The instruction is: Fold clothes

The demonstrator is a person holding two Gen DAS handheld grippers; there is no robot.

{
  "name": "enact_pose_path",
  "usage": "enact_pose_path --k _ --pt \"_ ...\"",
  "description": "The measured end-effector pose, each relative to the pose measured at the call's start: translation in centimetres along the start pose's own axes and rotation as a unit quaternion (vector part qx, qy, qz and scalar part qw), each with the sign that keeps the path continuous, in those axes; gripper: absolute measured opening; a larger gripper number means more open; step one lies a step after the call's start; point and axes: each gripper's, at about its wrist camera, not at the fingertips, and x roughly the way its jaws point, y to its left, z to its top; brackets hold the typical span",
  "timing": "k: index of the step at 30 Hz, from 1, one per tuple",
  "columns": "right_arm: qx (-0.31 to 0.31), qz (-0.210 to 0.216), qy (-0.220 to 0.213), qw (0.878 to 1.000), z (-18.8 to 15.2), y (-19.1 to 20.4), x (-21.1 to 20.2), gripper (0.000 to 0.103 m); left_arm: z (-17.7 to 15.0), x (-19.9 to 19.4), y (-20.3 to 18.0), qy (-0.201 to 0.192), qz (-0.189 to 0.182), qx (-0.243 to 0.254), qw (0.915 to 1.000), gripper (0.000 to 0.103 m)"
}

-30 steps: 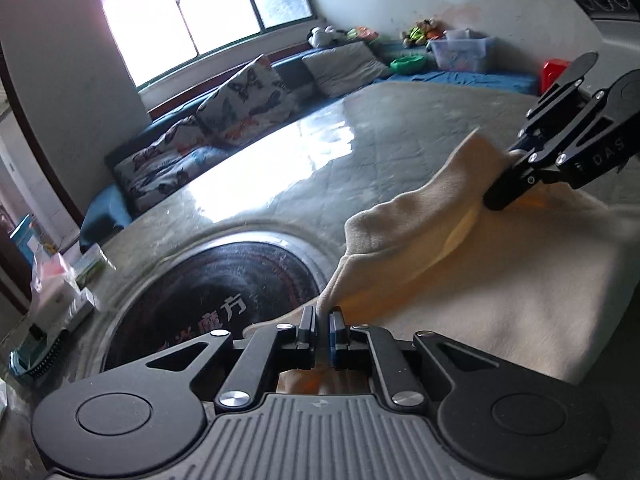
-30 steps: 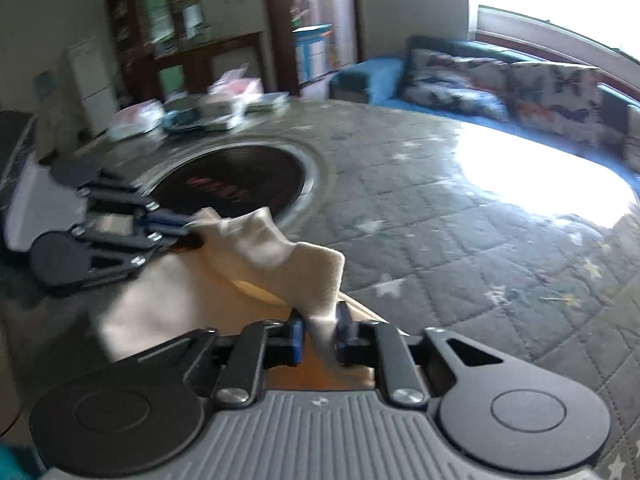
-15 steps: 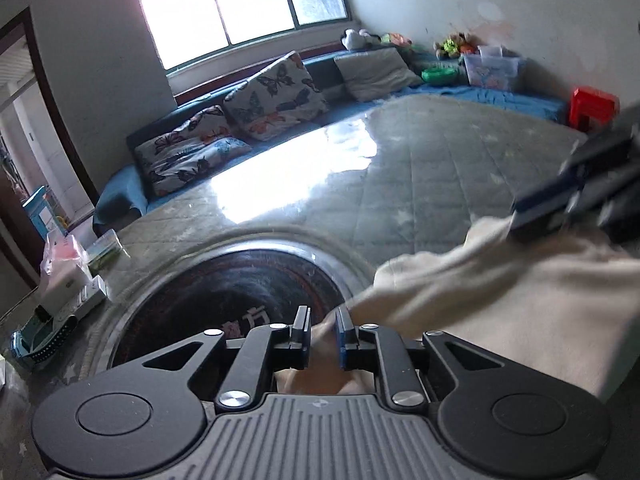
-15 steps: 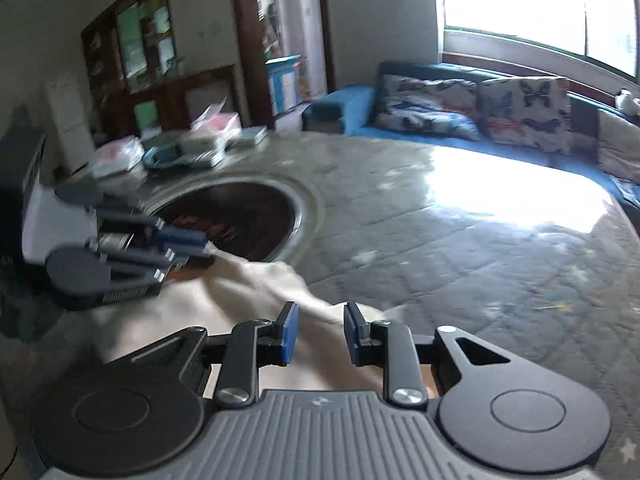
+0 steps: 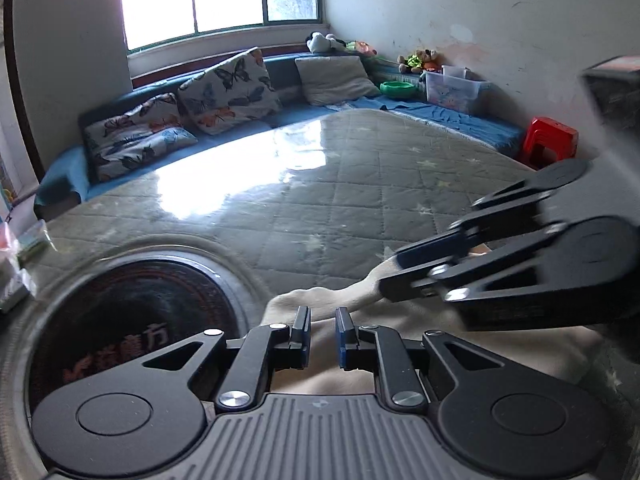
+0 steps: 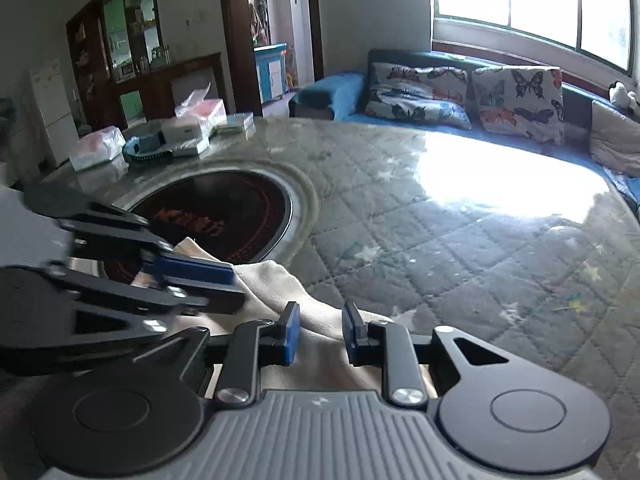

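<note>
Both my tools have a narrow gap and grip nothing: left tool [image 5: 322, 330] and right tool [image 6: 320, 330] hover just over the cloth [image 5: 400, 364], so I judge a fold was just laid down. The cloth lies flat on the tabletop [image 5: 320, 208], lower centre of both frames, beside the dark round inset [image 6: 224, 212].

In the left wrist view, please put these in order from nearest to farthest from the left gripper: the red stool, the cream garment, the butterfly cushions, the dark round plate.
From the left gripper:
1. Cream garment, directly under and ahead of the fingers.
2. Dark round plate, set in the table at the left.
3. Red stool, far right, and butterfly cushions, far left on the sofa: too close to rank.
</note>
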Motion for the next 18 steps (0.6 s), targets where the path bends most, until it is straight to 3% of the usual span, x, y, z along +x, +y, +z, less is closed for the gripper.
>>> enact_pose_path --k 5,10,18 --pt "0.004 -0.016 0.008 1.000 -1.2 -1.2 -1.7 0.021 0.1 1.6 0.3 0.009 -0.002 -0.015 0.9998 0.016" --pt "0.041 -0.023 0.022 0.999 -2.3 -3.4 -0.5 0.017 0.4 1.8 0.7 0.010 0.001 -0.028 0.9996 0.016" --pt "0.022 -0.031 -0.001 0.999 -2.5 -3.6 -4.4 0.017 -0.2 -1.5 0.1 -0.023 -0.006 -0.021 0.9995 0.016"
